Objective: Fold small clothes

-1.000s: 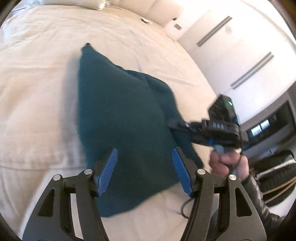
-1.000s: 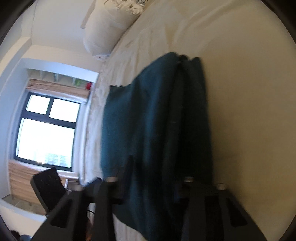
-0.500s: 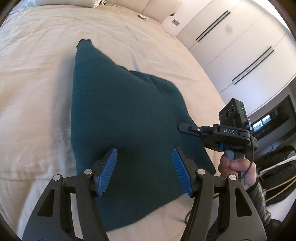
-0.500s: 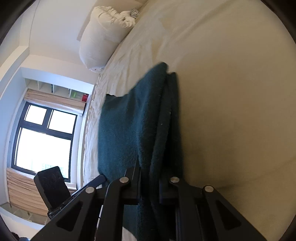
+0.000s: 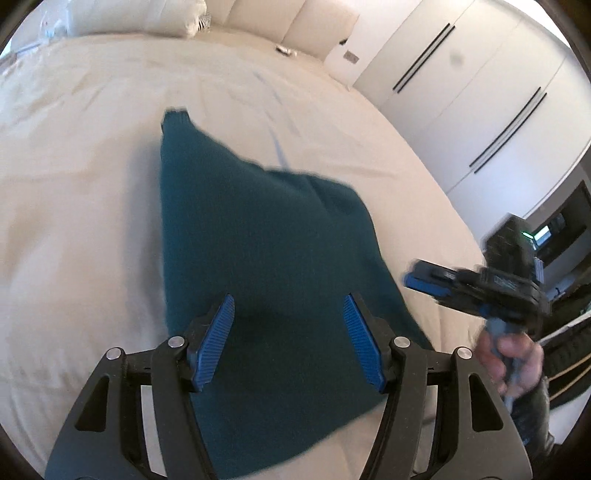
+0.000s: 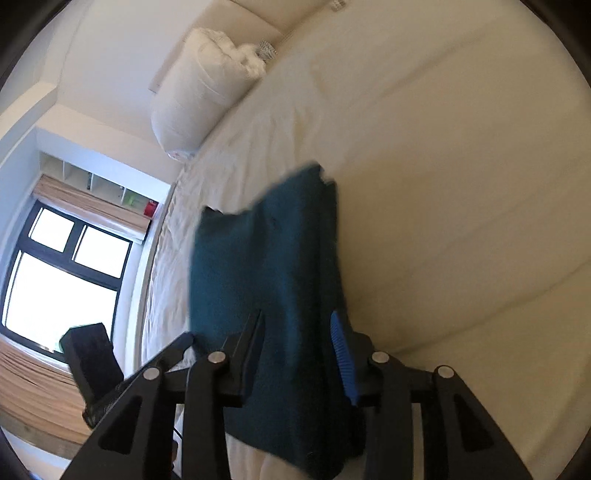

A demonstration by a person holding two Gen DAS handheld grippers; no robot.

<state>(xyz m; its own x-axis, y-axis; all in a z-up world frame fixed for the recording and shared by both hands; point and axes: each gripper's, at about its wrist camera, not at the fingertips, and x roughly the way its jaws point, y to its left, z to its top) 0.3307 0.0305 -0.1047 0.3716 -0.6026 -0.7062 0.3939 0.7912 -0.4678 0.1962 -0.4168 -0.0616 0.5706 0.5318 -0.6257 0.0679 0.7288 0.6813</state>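
A dark teal knitted garment [image 5: 266, 240] lies folded on the cream bed [image 5: 74, 166], a narrow end pointing at the headboard. My left gripper [image 5: 288, 317] hovers open over its near part, blue pads wide apart, nothing between them. In the left wrist view my right gripper [image 5: 417, 282] is blurred, off the garment's right edge, held by a hand [image 5: 513, 358]. Its jaws are opening. In the right wrist view the right gripper [image 6: 297, 332] hangs above the garment [image 6: 266, 258]; cloth shows between the fingers, but the pads do not press on it.
A rolled white duvet [image 6: 207, 96] lies at the bed's head below the padded headboard [image 5: 295, 18]. White wardrobe doors [image 5: 480, 92] stand right of the bed, and a window [image 6: 55, 280] is on the other side. Bare sheet surrounds the garment.
The right gripper was shut on the garment's right edge; its jaws have parted and it has drawn back and up, off the cloth. The left gripper has sunk slightly toward the garment.
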